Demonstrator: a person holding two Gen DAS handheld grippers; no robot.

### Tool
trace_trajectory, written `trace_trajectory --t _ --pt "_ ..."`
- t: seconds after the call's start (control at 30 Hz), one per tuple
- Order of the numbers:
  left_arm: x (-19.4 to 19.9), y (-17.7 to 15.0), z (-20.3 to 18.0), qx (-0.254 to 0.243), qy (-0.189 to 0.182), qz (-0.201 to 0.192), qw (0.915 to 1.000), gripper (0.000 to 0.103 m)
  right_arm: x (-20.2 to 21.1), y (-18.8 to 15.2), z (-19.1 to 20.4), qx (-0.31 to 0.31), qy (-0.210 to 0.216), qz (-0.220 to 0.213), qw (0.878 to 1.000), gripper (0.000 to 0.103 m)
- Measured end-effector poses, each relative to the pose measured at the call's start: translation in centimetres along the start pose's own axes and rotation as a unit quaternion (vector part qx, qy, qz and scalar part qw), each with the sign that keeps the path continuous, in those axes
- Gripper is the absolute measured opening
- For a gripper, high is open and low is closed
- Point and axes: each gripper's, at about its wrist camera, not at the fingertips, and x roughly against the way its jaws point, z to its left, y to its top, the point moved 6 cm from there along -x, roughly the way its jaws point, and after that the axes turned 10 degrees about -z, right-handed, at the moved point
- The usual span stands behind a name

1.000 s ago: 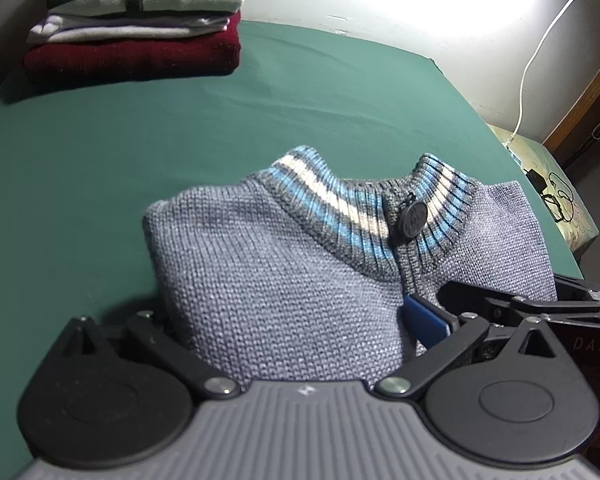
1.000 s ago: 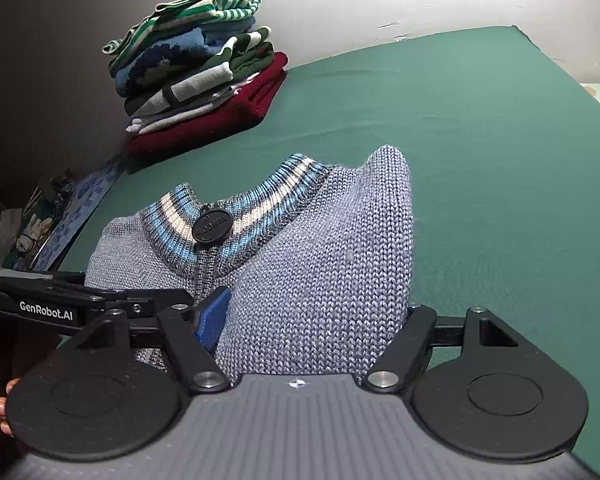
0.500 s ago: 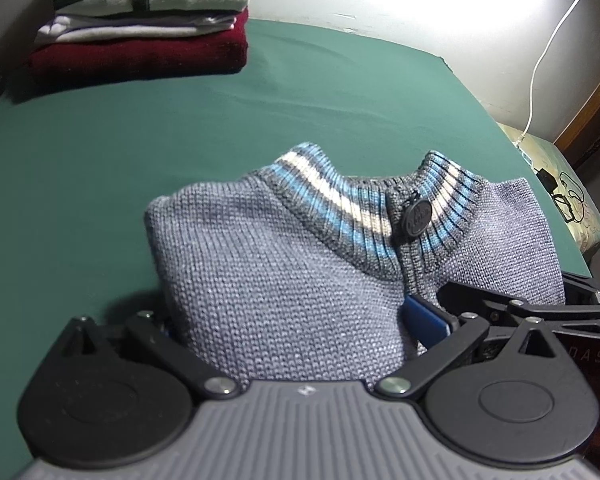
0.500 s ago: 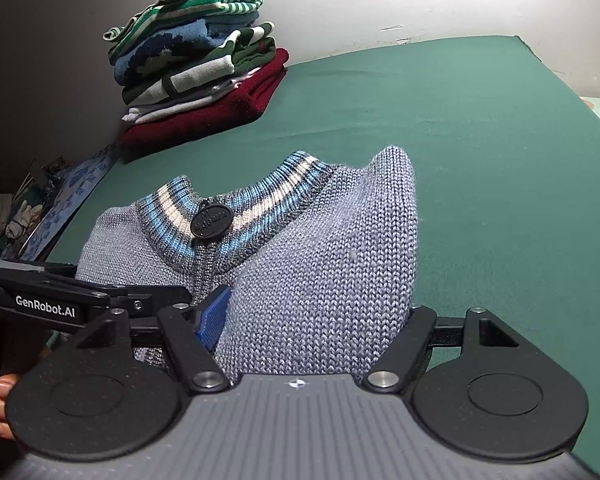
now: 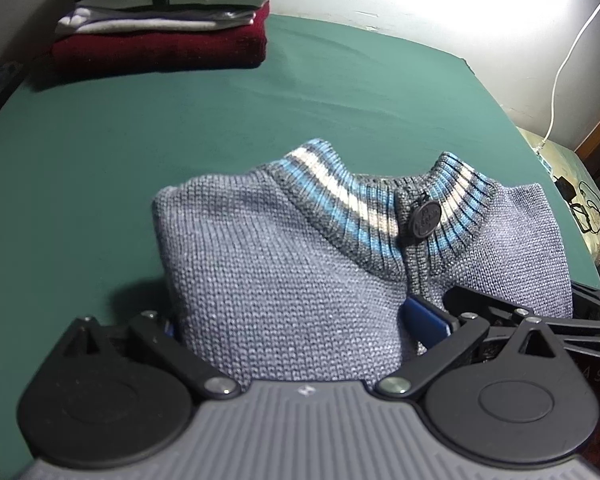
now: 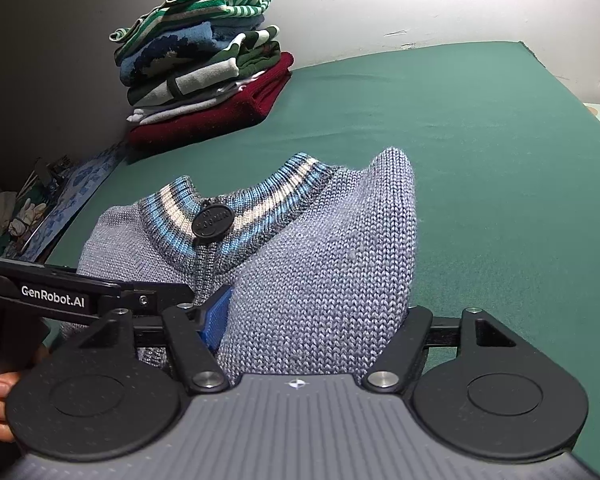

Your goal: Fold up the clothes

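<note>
A folded grey knit sweater point(image 5: 284, 276) with a blue and white striped collar and a round black zip pull point(image 5: 425, 219) is held just above the green surface. My left gripper point(image 5: 296, 324) is shut on its left half; one blue pad point(image 5: 424, 318) shows on the fabric. My right gripper point(image 6: 312, 316) is shut on the right half of the sweater point(image 6: 324, 280), with its blue pad point(image 6: 217, 314) beside the zip. The two grippers sit side by side, almost touching.
A stack of folded clothes point(image 5: 160, 28), dark red at the bottom, stands at the far left by the wall; it also shows in the right wrist view point(image 6: 204, 68). The green bed cover point(image 5: 340, 100) extends ahead. A white cable point(image 5: 572, 52) hangs at the right; clutter lies past both edges.
Both grippers have carried the sweater forward and left toward the stack of folded clothes, which now looks larger and closer. The grip on the sweater has not changed.
</note>
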Motion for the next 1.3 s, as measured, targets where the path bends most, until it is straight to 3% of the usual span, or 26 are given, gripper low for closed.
trace_trajectory --t 0.37,0.77,1.3 --pt "0.8 0.3 -1.2 -0.016 0.034 -0.008 0.9993 0.094 0.3 0.5 0.1 -0.006 0.005 0.004 1.000 0.060" --pt "1.9 0.4 -2.2 -0.038 0.092 -0.009 0.9950 0.074 1.6 1.4 0.6 0.001 0.008 -0.017 1.000 0.045" --pt "3.0 -0.2 -2.7 -0.039 0.125 -0.021 0.9912 0.055 2.4 1.3 0.7 0.010 0.022 -0.028 0.999 0.041"
